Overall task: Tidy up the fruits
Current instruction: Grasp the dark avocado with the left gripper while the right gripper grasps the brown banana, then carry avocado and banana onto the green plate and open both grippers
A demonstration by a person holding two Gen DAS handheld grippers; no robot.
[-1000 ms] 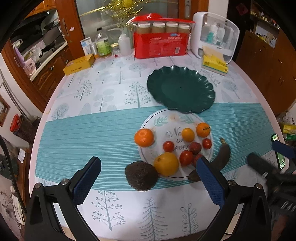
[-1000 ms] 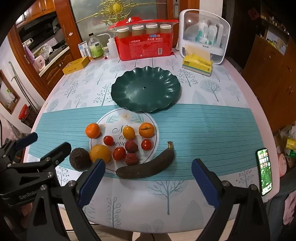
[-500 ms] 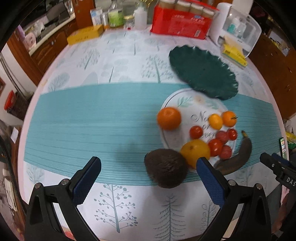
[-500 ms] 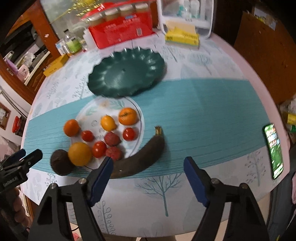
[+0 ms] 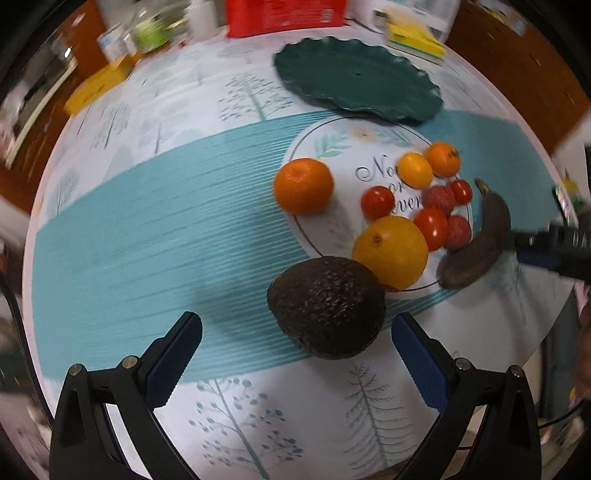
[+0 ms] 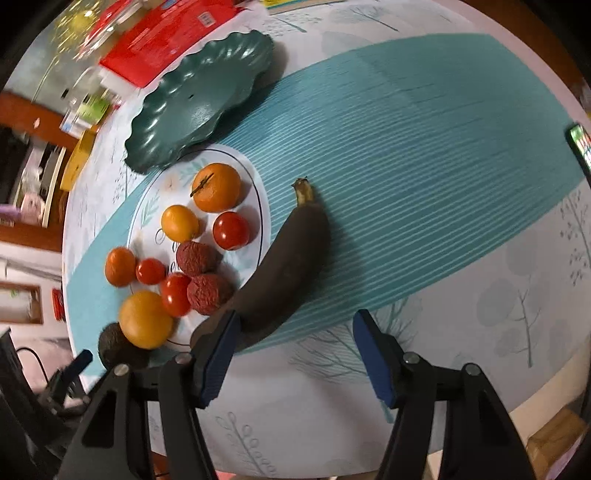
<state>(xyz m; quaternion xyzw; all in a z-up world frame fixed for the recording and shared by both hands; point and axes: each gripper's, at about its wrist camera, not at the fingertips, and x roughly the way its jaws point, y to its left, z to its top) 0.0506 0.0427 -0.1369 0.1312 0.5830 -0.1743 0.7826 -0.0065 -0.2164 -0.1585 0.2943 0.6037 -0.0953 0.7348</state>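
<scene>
Round table (image 5: 110,155): white tree-print cloth with a teal striped band across its middle; wooden cabinets beyond its far-left edge.

Far edge, left to right: yellow box (image 5: 98,86), bottles (image 5: 147,31), red carton (image 5: 284,16), yellow packet (image 5: 415,37).

Teal band, left half: bare and open.

Left gripper (image 5: 295,354): jaws wide apart, holding nothing, above the near edge. Avocado (image 5: 327,306) lies just ahead between the blue pads, touching neither, pressed against a large orange (image 5: 391,251).

White printed plate (image 5: 332,147), centre: mandarins, cherry tomatoes and lychees (image 6: 199,258); one mandarin (image 5: 303,185) straddles its left rim. Green scalloped plate (image 5: 354,77) overlaps its far rim.

Blackened banana (image 6: 284,266): against the white plate's right rim, stem pointing to the far edge.

Right gripper (image 6: 295,356): jaws apart, empty; left pad (image 6: 218,358) overlaps the banana's near end, contact uncertain.

Right half: open teal band and cloth.

Right wrist view only: phone (image 6: 581,146) at the right edge.
</scene>
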